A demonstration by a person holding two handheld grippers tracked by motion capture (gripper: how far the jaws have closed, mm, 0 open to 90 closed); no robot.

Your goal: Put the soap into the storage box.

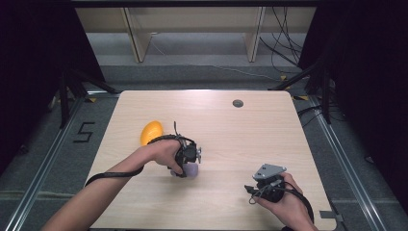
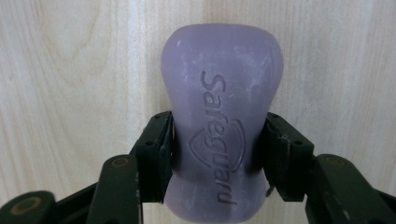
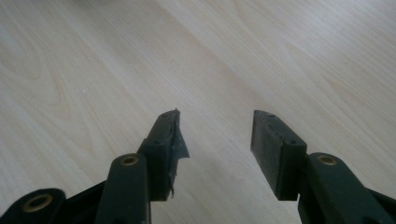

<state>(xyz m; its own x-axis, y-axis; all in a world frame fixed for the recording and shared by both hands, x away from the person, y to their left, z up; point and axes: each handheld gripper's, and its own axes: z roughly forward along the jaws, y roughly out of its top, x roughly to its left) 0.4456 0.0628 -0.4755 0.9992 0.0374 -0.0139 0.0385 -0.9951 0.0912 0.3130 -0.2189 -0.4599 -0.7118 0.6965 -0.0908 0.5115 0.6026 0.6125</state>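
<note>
The left gripper is clamped on the narrow waist of a purple soap bar stamped "Safeguard", which lies on the wooden table left of its middle, toward the near edge. An orange object lies just beyond the left hand. The right gripper rests near the near right corner, its jaws apart with bare wood between them

One purple soap bar, one yellow object, two grippers.
</note>
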